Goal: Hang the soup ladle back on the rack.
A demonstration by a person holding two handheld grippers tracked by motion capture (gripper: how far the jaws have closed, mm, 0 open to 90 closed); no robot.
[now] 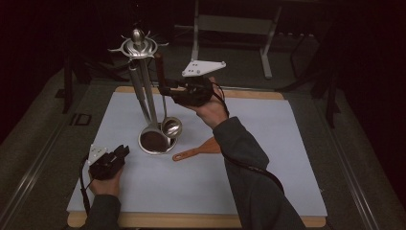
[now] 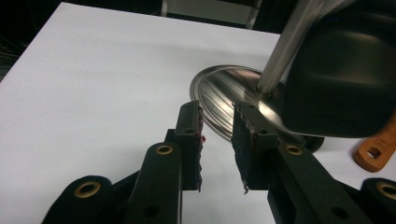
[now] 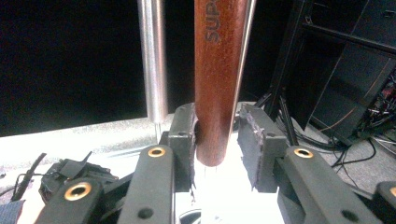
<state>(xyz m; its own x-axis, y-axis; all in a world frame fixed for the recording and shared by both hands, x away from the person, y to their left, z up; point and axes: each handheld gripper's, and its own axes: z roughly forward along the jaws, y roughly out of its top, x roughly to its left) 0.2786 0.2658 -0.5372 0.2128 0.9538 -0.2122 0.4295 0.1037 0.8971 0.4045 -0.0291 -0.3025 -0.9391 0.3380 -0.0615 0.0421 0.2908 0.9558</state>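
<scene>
A silver utensil stand (image 1: pixel 139 72) rises from a round base (image 1: pixel 143 143) on the white mat. A ladle hangs from it, steel bowl (image 1: pixel 171 127) low and red-brown wooden handle (image 1: pixel 159 67) up high. My right gripper (image 1: pixel 163 88) is level at that handle. In the right gripper view the handle (image 3: pixel 217 70) stands between the jaws of the right gripper (image 3: pixel 217 121), against the left pad, with a gap at the right pad. My left gripper (image 1: pixel 125 150) rests open on the mat, empty (image 2: pixel 217 116), just short of the base (image 2: pixel 224 93).
An orange wooden spatula (image 1: pixel 198 149) lies on the mat right of the base, under my right forearm. A dark utensil head (image 2: pixel 341 79) hangs low over the base. The mat sits on a wooden board (image 1: pixel 191 221). Dark frames and cables stand beyond the table.
</scene>
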